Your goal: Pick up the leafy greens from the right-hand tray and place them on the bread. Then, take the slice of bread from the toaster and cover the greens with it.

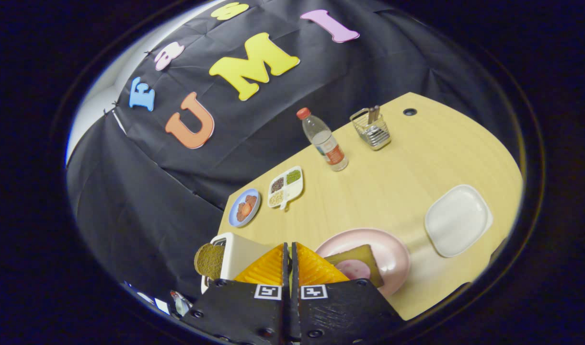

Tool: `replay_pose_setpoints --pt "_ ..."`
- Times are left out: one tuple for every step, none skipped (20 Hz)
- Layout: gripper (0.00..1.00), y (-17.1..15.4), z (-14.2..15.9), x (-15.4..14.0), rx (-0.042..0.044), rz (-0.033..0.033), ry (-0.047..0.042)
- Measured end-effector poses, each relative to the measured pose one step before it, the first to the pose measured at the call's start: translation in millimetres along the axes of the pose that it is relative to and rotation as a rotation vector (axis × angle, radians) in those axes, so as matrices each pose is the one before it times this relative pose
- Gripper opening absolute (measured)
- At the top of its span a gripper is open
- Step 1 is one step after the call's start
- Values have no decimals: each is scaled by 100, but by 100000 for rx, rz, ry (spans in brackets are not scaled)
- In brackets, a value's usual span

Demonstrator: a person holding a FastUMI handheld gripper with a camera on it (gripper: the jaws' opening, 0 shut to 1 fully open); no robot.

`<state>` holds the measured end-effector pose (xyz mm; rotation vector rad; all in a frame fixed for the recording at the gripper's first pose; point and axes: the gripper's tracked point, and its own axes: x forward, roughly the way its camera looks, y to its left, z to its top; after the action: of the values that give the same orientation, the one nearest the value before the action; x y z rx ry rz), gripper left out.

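Hand-held gripper (pixel 291 254) pinched together, empty, partly hiding bread (pixel 357 261), perhaps topped, on pink plate (pixel 393 249).

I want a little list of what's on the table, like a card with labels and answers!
gripper: fingers closed together, nothing between them
toaster: white toaster just ahead of the fingers, a brown bread slice sticking out of it
pink plate: pink plate beside the fingers, holding bread with a pink slice on top
white tray: white tray beyond the pink plate
blue plate: blue plate with orange-brown food
divided tray: divided tray with small fillings
bottle: red-capped bottle
metal basket: metal basket holding utensils
table: wooden table
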<state>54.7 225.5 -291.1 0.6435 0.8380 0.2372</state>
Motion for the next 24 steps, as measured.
replay_pose_setpoints --pt "0 -73 -650 618 584 -844 270" --pt "0 -47 -498 557 1494 -203 19" --pt "0 -363 -425 549 1365 -863 382" --pt "0 -584 -271 429 1154 -1266 292" --pt "0 -844 -359 261 483 -1800 134" --pt "0 -792 -237 222 -696 -1776 377" --pt "0 -755 62 -72 -1699 -2044 -534" --pt "0 -696 371 -145 -1698 -1581 -1722" --pt "0 -857 318 75 -1774 -2320 -1433" --pt "0 -768 352 116 -1285 -1873 -1391" --pt "0 -768 54 130 -1166 -2000 -622" --pt "0 -690 53 43 -611 -1450 -271" --pt "0 -712 -110 196 -620 -1464 140" --pt "2 -586 -44 391 -774 -1241 -226" --pt "3 -713 43 103 -1332 -1753 -358" --pt "6 -474 -109 -21 -1119 -1053 -57" --pt "9 -507 11 181 -1397 -1120 -303" --pt "12 -494 162 -61 -1248 -777 -485" --pt "20 -534 -164 37 -1095 -1148 53" --pt "24 -435 30 -19 -344 -970 387" --pt "31 -364 130 -34 388 -647 26" --pt "36 -316 188 -87 459 -634 -176" --pt "40 -394 308 -260 -91 -1223 -1012" --pt "45 -202 439 -338 -865 -753 -1592"
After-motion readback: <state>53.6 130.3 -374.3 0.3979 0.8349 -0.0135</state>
